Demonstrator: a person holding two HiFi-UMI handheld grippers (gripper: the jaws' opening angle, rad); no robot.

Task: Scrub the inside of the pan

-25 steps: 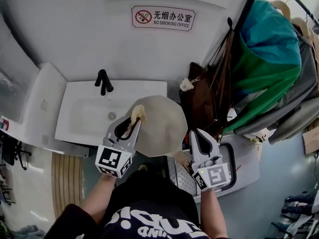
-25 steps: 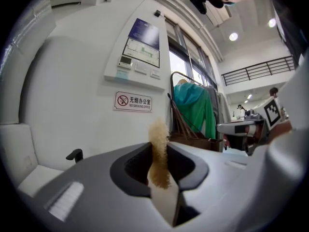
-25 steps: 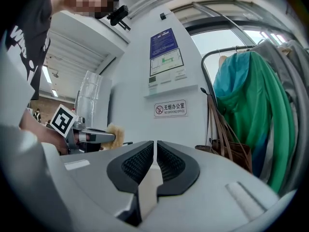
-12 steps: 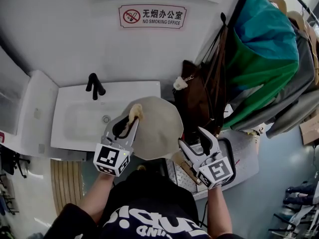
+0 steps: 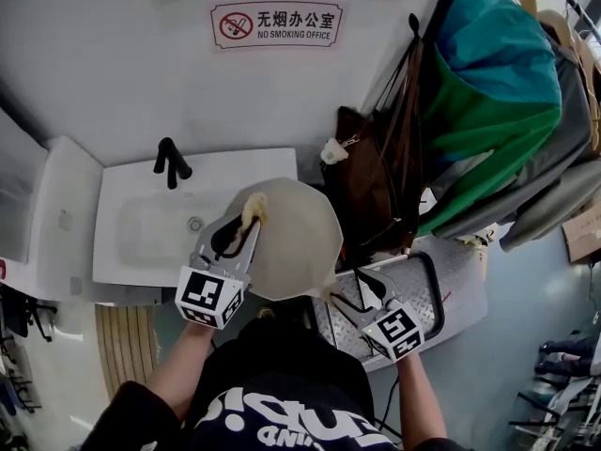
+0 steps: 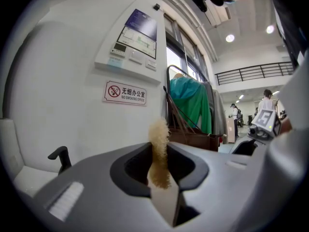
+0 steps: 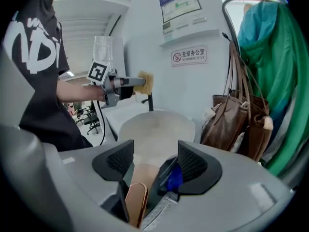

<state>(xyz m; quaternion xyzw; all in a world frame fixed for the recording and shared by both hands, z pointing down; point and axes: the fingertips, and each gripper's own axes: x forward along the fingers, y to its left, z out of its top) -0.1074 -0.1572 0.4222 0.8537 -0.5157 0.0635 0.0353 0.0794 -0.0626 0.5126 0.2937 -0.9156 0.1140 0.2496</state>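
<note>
left hand-held gripper (image 5: 244, 231): clenched on a tan fibrous scrubber (image 5: 252, 209). Tuft sticks out past the jaw tips.
scrubber position: over the pan's far-left rim in head view. Right gripper view shows it held above the pan, with a gap.
right hand-held gripper (image 7: 152, 161): released, jaws wide, just been opening. Pan handle (image 7: 137, 197) lies between them, pads clear of it.
pan (image 5: 293, 241): beige, inside facing up toward the head view. Sits over the front-right corner of the sink (image 5: 131, 228), between the two grippers. Support underneath: cannot tell.
pan handle detail: tan with a copper-coloured end, pointing back toward the person and into the right jaws.
sink: white, against a white wall, with a black faucet (image 5: 169, 162) at the back edge.
right of pan: brown bag (image 5: 371, 181) hanging, teal-and-green jacket (image 5: 498, 101) on a rack beside it.
under right gripper: metal tread-plate surface (image 5: 455, 289).
wall: no-smoking sign (image 5: 276, 24) above the sink.
</note>
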